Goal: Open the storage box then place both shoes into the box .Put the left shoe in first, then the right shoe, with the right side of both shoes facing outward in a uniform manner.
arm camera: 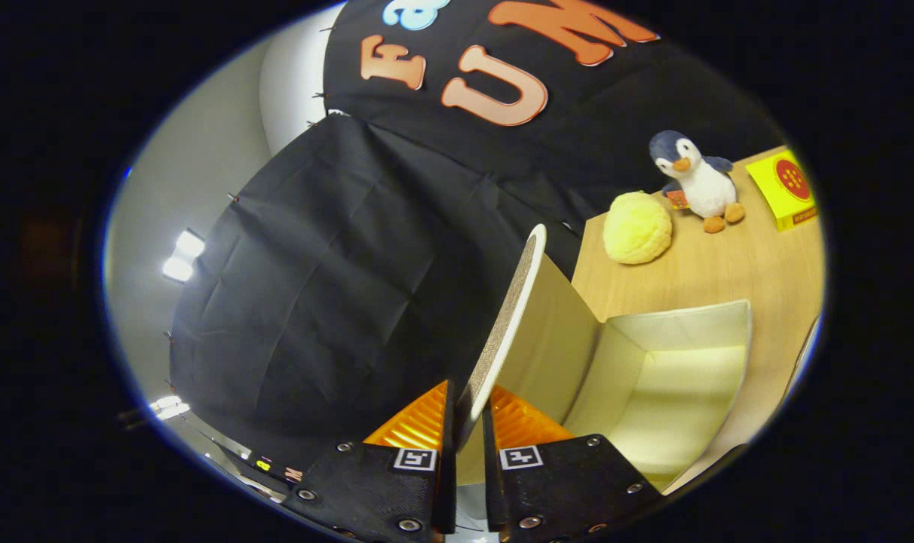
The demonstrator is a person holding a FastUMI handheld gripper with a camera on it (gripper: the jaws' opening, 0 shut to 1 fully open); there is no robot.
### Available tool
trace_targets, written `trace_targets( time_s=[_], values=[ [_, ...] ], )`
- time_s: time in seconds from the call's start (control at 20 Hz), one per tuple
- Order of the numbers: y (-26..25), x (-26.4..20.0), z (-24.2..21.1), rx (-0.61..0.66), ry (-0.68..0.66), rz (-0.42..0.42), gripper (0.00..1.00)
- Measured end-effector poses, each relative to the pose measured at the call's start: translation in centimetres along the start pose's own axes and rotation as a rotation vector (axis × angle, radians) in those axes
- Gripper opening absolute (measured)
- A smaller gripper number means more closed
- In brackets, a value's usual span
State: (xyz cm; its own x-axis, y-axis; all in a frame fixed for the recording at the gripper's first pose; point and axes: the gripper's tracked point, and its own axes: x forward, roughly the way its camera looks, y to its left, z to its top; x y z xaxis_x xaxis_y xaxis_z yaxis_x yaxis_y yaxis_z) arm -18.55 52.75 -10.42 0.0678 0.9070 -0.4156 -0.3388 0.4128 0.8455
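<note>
My gripper [468, 426] is shut on the lid [506, 324] of the storage box, with both orange fingers [415, 422] pressing its edge between them. The lid is raised and stands steeply up from the fingers. To its right the cream box [676, 377] lies open on the wooden table [728, 264], and what shows of its inside is bare.
A yellow plush ball [638, 226], a toy penguin [694, 181] and a yellow packet [785, 185] sit on the table beyond the box. The black booth wall [336, 264] hangs to the left, with bright lamps [182, 256] further left.
</note>
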Motion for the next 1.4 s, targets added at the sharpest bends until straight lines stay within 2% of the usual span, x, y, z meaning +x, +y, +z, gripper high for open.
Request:
trace_targets(
  time_s=[0.4,0.65,0.8,0.9,1.05,1.1,1.15,1.25,1.4],
  values=[
    [3.2,10.5,-5.8,-0.145,0.111,-0.071,0.18],
    [2.3,13.9,-10.4,-0.162,0.215,-0.118,0.18],
    [2.2,13.4,-12.1,-0.178,0.252,-0.153,0.21],
    [1.6,12.6,-11.7,-0.196,0.25,-0.151,0.35],
    [0.1,9.9,-9.8,-0.237,0.207,-0.159,0.65],
    [-0.6,8.8,-9.1,-0.258,0.189,-0.169,0.69],
    [-1.3,7.6,-8.6,-0.281,0.17,-0.184,0.77],
    [-3.2,5.0,-7.2,-0.325,0.13,-0.225,0.84],
    [-6.3,0.6,-5.1,-0.396,0.075,-0.324,0.91]
  ],
)
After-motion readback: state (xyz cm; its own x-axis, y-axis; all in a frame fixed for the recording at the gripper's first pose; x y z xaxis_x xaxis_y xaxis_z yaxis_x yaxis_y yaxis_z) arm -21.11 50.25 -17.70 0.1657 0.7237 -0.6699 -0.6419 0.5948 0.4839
